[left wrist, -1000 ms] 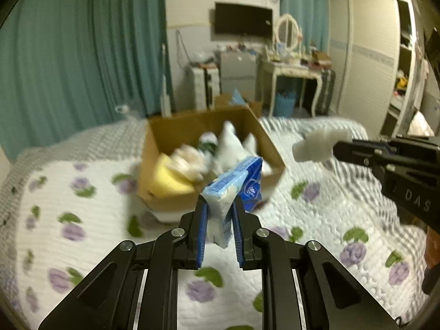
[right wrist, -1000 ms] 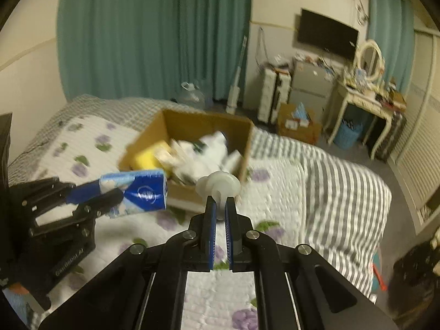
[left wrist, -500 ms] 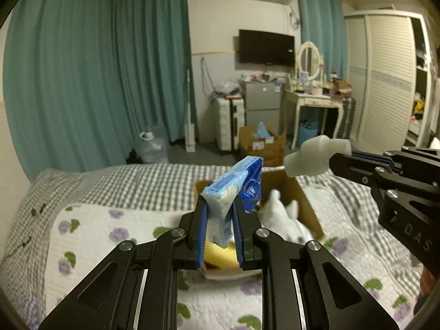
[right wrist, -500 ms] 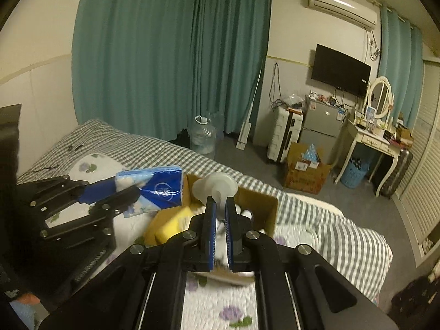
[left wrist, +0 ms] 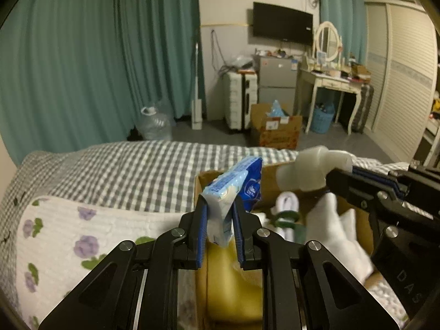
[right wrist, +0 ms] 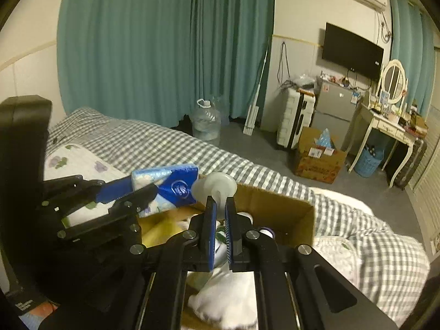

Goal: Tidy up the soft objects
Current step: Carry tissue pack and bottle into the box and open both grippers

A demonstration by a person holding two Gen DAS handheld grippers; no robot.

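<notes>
Carry-to-box step: left tongs [left wrist: 219,221] pinching blue tissue pack [left wrist: 236,185], right tongs [right wrist: 218,211] pinching white foam piece [right wrist: 214,186], both above cardboard box [right wrist: 286,206]; next, lower, release inside

tissue pack [left wrist: 233,189]: glossy plastic film | box [right wrist: 277,206]: matt cardboard | bedspread [left wrist: 123,170]: checked cloth

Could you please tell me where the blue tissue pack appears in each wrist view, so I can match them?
Left wrist view: blue tissue pack at centre, clamped in the left tool.
Right wrist view: tissue pack left of centre, above the cardboard box.
Shared landmark: the wall television.
</notes>
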